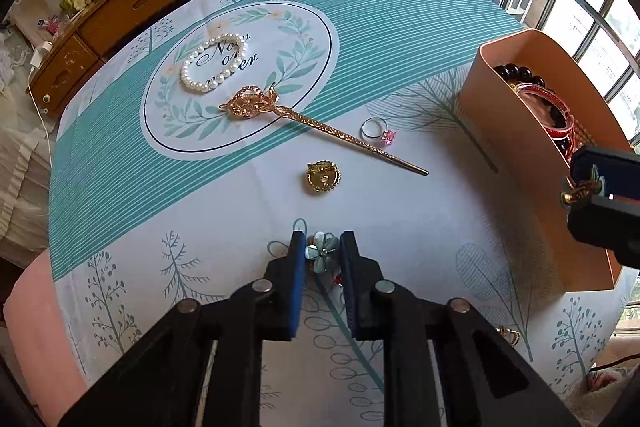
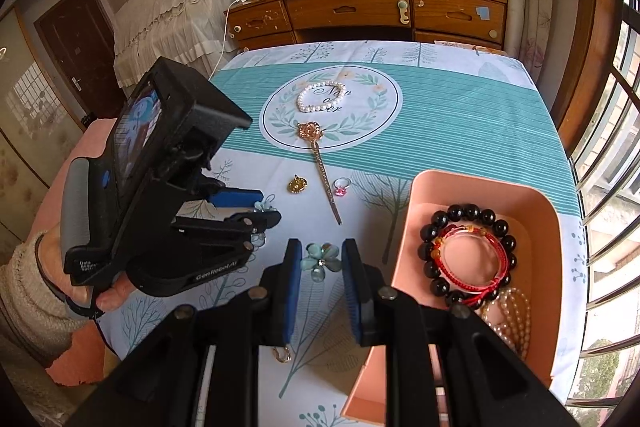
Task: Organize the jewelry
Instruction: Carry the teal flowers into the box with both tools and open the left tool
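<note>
My left gripper is shut on a teal flower earring just above the cloth; it also shows in the right wrist view. My right gripper holds a matching teal flower earring between its pads; in the left wrist view a gold hook dangles from it by the box. The peach box at right holds a black bead bracelet, a red bangle and pearls. A pearl bracelet, gold hairpin, pink-stone ring and gold brooch lie on the cloth.
A wooden dresser stands beyond the table's far edge. Barred windows run along the right. A small gold hook lies on the cloth under my right gripper. Pink bedding shows at the left.
</note>
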`<state>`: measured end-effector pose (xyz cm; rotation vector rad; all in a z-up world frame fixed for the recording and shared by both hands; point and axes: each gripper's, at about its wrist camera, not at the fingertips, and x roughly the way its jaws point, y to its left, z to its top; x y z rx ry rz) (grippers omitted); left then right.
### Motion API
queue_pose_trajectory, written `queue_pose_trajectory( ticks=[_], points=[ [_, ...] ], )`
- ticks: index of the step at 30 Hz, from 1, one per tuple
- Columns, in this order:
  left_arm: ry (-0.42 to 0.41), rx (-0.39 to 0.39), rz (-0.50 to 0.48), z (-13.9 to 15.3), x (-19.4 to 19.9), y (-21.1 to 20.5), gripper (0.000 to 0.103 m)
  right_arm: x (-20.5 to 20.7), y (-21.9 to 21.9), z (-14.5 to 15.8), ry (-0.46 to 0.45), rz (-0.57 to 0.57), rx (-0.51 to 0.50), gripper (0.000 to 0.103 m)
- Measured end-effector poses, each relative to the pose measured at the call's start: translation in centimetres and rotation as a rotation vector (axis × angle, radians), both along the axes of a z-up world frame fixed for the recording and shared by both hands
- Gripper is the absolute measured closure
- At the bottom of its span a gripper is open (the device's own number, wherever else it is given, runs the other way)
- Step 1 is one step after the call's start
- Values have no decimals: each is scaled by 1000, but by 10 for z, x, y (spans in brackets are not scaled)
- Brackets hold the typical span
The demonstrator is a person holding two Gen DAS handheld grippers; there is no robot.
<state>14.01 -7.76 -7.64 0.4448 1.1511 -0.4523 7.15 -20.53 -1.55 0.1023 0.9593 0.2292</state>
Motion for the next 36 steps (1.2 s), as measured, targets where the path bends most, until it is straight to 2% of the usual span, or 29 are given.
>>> queue_pose_trajectory(
  ticks=[5, 10, 16, 22, 28, 36],
  points=[
    [-16, -46, 52, 14, -3, 5, 88, -5, -2, 0, -7, -3, 2, 83],
    [-66, -106, 87, 43, -12, 9, 88, -14, -5, 7, -29, -22, 10, 83],
    [-128, -171, 86, 80, -32, 2, 88, -33, -16, 19, -70, -60, 28, 83],
    [-144, -235, 76, 101, -47, -14, 88, -53, -37, 26, -95, -132, 22, 83],
    [-133, -308, 78, 107, -55, -38, 88, -70, -61, 21, -90, -216, 20, 83],
    [-52, -299, 76, 87, -53, -72, 88, -73, -85, 5, -45, -316, -18, 82]
  ],
)
